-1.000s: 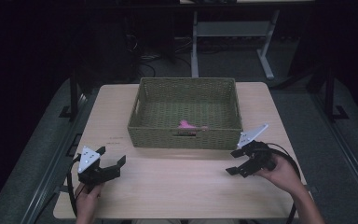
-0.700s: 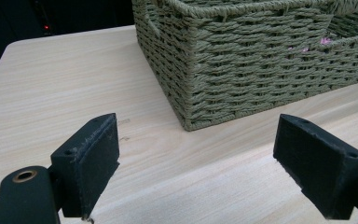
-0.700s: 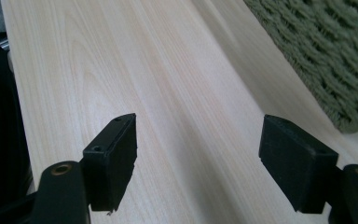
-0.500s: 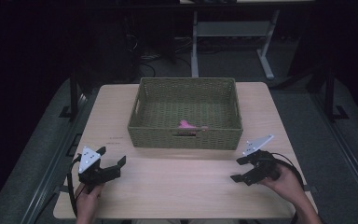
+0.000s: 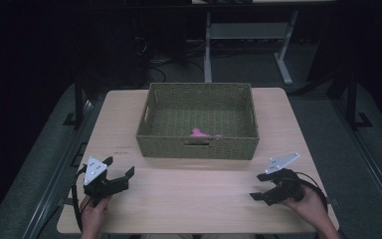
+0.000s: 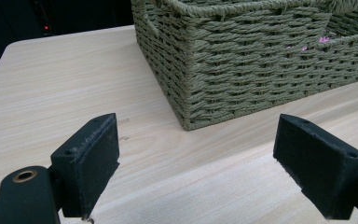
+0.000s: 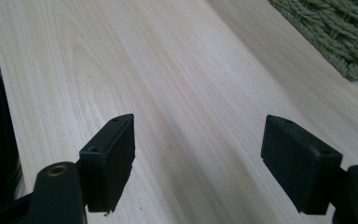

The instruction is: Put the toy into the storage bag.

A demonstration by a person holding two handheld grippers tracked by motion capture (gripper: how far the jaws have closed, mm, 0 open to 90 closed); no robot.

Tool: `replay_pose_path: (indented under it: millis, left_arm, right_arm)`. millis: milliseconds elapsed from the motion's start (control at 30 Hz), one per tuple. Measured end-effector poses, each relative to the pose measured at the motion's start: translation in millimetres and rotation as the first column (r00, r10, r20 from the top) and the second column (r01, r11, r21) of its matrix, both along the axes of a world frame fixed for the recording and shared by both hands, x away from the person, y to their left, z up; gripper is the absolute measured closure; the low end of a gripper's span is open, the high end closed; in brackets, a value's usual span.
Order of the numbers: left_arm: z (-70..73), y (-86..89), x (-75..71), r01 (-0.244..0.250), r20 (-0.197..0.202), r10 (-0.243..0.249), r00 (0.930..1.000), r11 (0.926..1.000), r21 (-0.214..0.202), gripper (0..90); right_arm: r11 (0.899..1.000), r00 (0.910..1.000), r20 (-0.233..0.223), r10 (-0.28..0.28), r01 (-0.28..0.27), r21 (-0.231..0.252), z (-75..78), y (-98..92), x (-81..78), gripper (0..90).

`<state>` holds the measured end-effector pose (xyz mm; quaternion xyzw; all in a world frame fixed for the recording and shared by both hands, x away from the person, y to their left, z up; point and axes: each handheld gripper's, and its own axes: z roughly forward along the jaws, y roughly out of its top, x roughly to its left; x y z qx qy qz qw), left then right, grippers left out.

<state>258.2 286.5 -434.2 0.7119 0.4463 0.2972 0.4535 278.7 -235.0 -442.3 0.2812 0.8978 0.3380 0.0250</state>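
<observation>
A green woven basket [image 5: 199, 119] stands at the back middle of the wooden table [image 5: 189, 199]. A small pink thing [image 5: 198, 133] lies inside it by the near wall. My left gripper [image 5: 119, 166] rests low at the front left, open and empty, pointing at the basket's near left corner [image 6: 186, 116]. The pink thing [image 6: 325, 39] peeks through the basket's handle slot in the left gripper view. At the front right, my right gripper [image 5: 257, 186] points leftward across bare wood. Its jaws have just been opening and stand open with nothing between them. The basket's edge [image 7: 326, 32] shows at the upper right of the right gripper view.
A person's hands hold both grippers near the table's front edge. Bare wood lies between them and in front of the basket. Behind the table stand a white desk frame [image 5: 283, 59] and cables on a dark floor.
My right gripper has drawn back from beside the basket toward the table's front right and sunk lower, jaws a little wider. The left gripper has kept still.
</observation>
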Motion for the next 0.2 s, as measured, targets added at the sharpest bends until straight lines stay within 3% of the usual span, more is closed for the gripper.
replay_pose_path:
  millis: [200]
  left_arm:
    - [0.1,-0.5,0.3,0.001,0.004,-0.001,1.0,1.0,0.0,13.9]
  right_arm:
    - [1.0,0.9993,0.031,-0.022,0.022,0.002,-5.1,-1.3,-11.0,24.5]
